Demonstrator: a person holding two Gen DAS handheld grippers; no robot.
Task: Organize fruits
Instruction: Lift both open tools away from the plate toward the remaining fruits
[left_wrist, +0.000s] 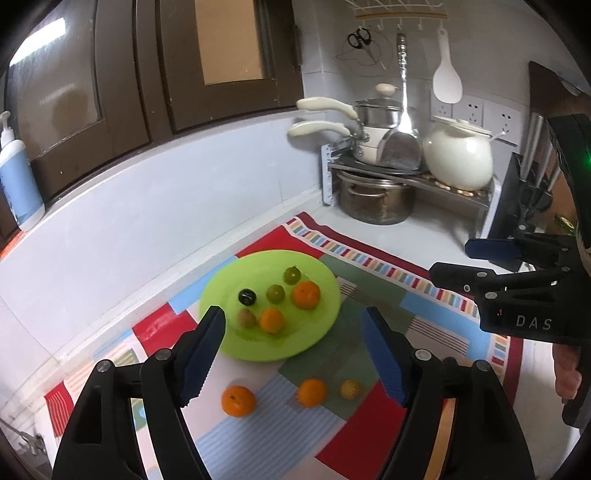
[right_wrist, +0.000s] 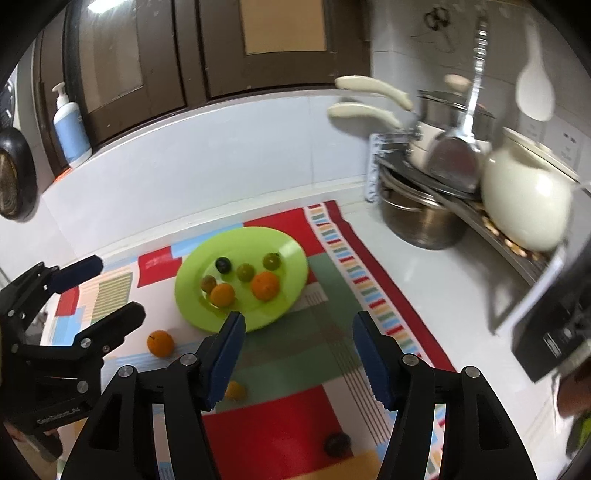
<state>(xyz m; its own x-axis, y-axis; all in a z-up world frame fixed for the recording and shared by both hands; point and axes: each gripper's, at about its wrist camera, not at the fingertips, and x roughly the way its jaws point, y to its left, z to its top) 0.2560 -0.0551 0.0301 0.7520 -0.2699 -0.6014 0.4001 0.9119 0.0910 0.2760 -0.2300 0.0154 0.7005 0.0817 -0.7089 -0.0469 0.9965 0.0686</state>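
- We count six fruits already on the green plate (left_wrist: 325, 295): two oranges, two green ones, a dark one and a brownish one
- Still loose on the mat (left_wrist: 369, 435), on the near side of the plate, we see an orange (left_wrist: 238, 401), a second orange (left_wrist: 312, 392) and a small yellowish fruit (left_wrist: 351, 389); the right view adds a dark fruit (right_wrist: 337, 444) farther from the plate
- So we judge the job a bit over half done
- Our left gripper (left_wrist: 293, 356) hangs over the loose fruit, fingers spread, holding nothing
- Our right gripper (right_wrist: 297, 358) is likewise spread and empty
- The mat around the plate gives free room; the pots (left_wrist: 375, 199) and white jar (left_wrist: 458, 158) stand well beyond the plate, out of our way
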